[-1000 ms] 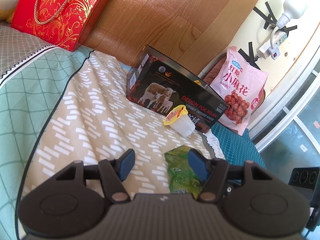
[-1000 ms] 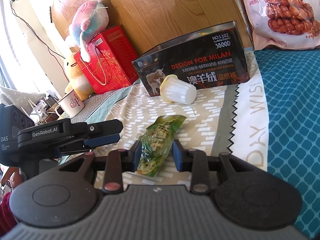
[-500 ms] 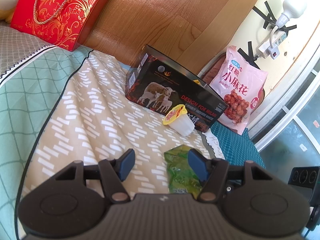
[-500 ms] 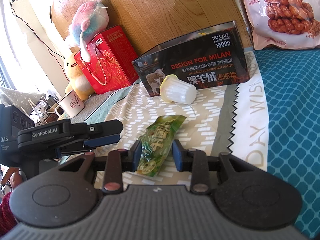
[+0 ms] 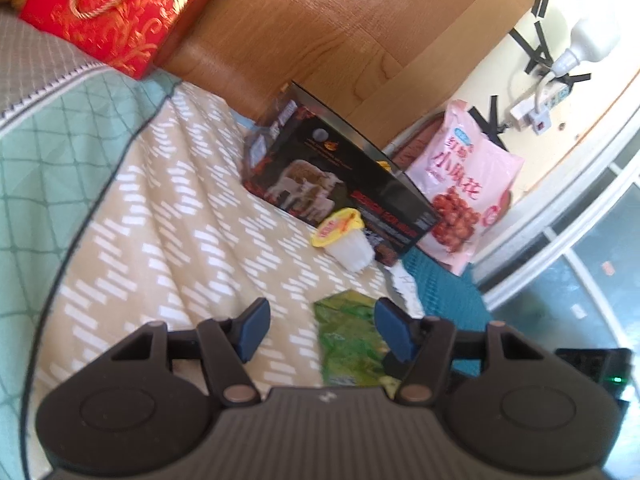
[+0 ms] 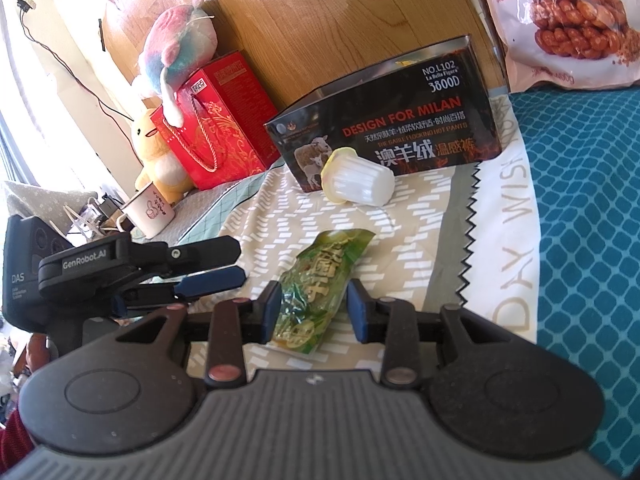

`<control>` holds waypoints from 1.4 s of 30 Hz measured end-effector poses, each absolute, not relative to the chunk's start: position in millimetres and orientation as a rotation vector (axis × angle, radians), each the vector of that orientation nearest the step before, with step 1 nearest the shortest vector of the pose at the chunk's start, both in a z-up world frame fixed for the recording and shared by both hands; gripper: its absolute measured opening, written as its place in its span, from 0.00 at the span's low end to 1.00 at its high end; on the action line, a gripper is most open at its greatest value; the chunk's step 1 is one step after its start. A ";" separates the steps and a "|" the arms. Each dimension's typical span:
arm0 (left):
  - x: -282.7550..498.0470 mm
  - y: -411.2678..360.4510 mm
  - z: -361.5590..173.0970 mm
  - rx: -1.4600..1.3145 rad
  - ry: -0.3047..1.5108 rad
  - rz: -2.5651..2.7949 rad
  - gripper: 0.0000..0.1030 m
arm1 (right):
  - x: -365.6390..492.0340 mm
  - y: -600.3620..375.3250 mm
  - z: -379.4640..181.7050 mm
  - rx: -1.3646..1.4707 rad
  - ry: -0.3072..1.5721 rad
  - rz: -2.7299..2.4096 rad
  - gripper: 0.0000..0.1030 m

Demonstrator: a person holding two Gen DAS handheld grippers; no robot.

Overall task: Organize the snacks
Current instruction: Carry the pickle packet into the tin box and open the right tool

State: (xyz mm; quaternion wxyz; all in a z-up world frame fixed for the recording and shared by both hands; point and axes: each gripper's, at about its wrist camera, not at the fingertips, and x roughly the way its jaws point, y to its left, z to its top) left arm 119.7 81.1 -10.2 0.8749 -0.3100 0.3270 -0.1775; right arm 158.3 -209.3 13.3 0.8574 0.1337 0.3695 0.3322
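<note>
A green snack packet (image 6: 320,276) lies flat on the beige patterned cloth (image 6: 420,220). My right gripper (image 6: 315,312) straddles its near end. Its jaws are opening, and a gap shows at the right pad. My left gripper (image 5: 323,330) hovers over the same packet (image 5: 352,344) from the other side. Its jaws are wide apart and closing, with the packet beside the right pad. A white jelly cup (image 6: 360,182) with a yellow lid lies on its side against an open black box (image 6: 392,120). A pink bag of fried twists (image 6: 560,20) leans behind the box.
A wooden headboard (image 5: 340,40) stands behind the box. A red gift bag (image 6: 224,120), plush toys (image 6: 180,48) and a mug (image 6: 150,210) are at the left. A teal cloth (image 6: 580,200) covers the right. A power strip (image 5: 540,100) hangs on the wall.
The right gripper's pads have parted slightly around the green packet. The left wrist view has tilted a little; the packet and cup have not moved.
</note>
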 end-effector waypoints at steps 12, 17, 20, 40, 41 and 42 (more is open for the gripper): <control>129.5 52.2 -12.1 -0.621 0.771 -0.458 0.47 | 152.6 -198.4 15.0 0.254 0.768 0.727 0.15; 138.8 55.9 2.9 -0.666 0.747 -0.478 0.46 | 156.9 -203.4 23.2 0.359 0.737 0.735 0.09; 155.6 55.0 28.3 -0.646 0.693 -0.492 0.46 | 171.3 -206.2 41.0 0.396 0.691 0.730 0.09; 256.4 53.4 72.5 -0.517 0.593 -0.307 0.49 | 302.5 -158.3 66.8 0.176 0.544 0.485 0.49; 248.1 56.5 76.3 -0.510 0.575 -0.304 0.50 | 293.8 -166.1 71.8 0.197 0.507 0.464 0.51; 238.7 59.1 79.3 -0.508 0.562 -0.305 0.51 | 284.2 -174.7 76.2 0.219 0.477 0.457 0.51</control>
